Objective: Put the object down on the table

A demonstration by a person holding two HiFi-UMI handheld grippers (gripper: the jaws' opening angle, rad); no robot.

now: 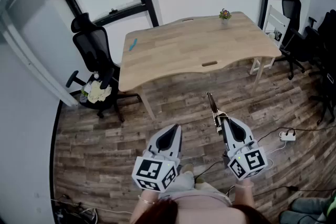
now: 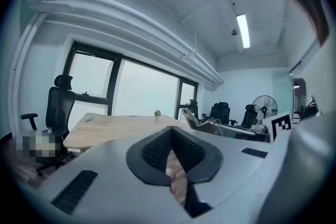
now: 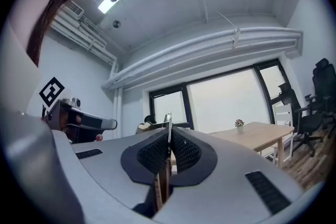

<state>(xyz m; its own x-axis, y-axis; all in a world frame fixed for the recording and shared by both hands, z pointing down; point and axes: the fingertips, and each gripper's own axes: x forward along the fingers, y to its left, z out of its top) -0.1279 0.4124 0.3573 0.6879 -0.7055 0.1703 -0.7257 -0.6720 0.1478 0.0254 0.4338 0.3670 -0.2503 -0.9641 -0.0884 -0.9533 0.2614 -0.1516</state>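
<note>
My right gripper (image 1: 222, 122) (image 3: 169, 138) is shut on a slim utensil (image 1: 212, 105) with a wooden part and a thin metal edge (image 3: 168, 126). The utensil sticks out forward past the jaws, over the wood floor. My left gripper (image 1: 170, 135) (image 2: 171, 131) is beside it, jaws together with nothing between them. Both are held level, well short of the light wooden table (image 1: 199, 52) (image 3: 262, 134) ahead. In the left gripper view, the table (image 2: 113, 126) is ahead on the left and the held utensil (image 2: 202, 122) shows at the right.
On the table stand a small flower pot (image 1: 224, 14) at the far edge and a blue item (image 1: 132, 44) at the left. A black office chair (image 1: 97, 63) stands left of the table, with more chairs (image 1: 294, 34) on the right. A power strip (image 1: 287, 135) and cables lie on the floor.
</note>
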